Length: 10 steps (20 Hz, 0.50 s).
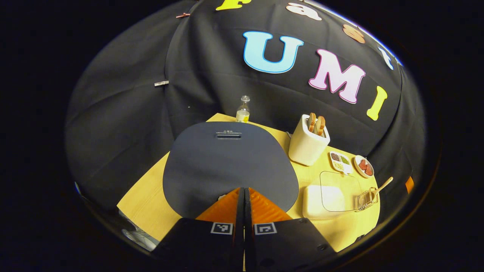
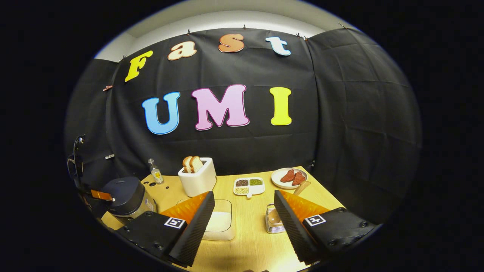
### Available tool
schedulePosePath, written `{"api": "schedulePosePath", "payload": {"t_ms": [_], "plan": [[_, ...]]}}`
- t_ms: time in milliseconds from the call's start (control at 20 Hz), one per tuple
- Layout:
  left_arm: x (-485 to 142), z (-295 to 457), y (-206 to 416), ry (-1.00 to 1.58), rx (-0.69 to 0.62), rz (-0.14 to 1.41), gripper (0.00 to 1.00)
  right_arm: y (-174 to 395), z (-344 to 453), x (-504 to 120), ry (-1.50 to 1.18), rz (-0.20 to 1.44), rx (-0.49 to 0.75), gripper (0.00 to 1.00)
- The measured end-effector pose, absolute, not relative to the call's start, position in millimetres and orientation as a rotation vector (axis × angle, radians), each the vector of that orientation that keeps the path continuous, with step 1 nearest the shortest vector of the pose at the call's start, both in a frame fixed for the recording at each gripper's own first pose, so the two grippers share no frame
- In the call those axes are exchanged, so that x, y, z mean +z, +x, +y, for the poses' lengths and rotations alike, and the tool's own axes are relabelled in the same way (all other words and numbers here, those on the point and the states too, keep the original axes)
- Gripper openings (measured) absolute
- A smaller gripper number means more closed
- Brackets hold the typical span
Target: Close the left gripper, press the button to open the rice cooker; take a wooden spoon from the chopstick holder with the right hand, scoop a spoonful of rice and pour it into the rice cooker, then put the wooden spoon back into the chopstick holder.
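Note:
The rice cooker [image 1: 227, 162] has a dark lid that is down; it sits just ahead of my left gripper [image 1: 242, 190], which is shut with nothing between its fingers, tips over the lid's near edge. In the right gripper view the rice cooker [image 2: 126, 194] stands at the far left with the left gripper [image 2: 101, 195] against its side. My right gripper [image 2: 244, 194] hangs open above the table. The chopstick holder [image 2: 273, 219] stands by its right finger, with the wooden spoon [image 2: 302, 186] leaning in it. The rice container [image 2: 221, 221], under a clear lid, lies by the left finger.
A white toaster [image 2: 196, 179] with bread, a small bottle [image 2: 155, 172], a divided dish [image 2: 247, 186] of grains and a plate [image 2: 289, 177] of meat line the back of the wooden table [image 2: 249, 245]. The left gripper view shows the chopstick holder [image 1: 365, 200] and rice container [image 1: 325, 196] to the right.

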State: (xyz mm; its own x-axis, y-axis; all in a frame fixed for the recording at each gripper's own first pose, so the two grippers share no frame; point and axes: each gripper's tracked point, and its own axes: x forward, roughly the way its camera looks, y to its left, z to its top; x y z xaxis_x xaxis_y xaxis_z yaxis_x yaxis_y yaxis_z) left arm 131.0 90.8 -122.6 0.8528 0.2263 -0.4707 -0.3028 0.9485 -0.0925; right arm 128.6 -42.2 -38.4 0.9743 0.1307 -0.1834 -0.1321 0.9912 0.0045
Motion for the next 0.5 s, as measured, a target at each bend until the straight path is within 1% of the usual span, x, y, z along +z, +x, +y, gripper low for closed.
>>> {"api": "schedulePosePath", "payload": {"t_ms": [50,100,150,350,400,500], "plan": [[-120,91,130,-0.155,0.291,0.479,0.07,129,-43,-37,-0.007,0.181,0.134,0.98],[-108,90,128,-0.145,0.307,0.448,0.07,131,-46,-35,-0.014,0.173,0.129,0.98],[-91,90,129,-0.124,0.322,0.395,0.07,133,-54,-33,-0.021,0.161,0.114,0.98],[14,84,128,0.023,0.370,0.143,0.07,139,-69,-37,-0.042,0.169,0.102,0.98],[38,78,126,0.041,0.369,0.086,0.08,141,-72,-35,-0.050,0.168,0.100,0.98],[62,57,121,0.044,0.343,0.024,0.10,144,-79,-29,-0.061,0.152,0.090,0.98]]}}
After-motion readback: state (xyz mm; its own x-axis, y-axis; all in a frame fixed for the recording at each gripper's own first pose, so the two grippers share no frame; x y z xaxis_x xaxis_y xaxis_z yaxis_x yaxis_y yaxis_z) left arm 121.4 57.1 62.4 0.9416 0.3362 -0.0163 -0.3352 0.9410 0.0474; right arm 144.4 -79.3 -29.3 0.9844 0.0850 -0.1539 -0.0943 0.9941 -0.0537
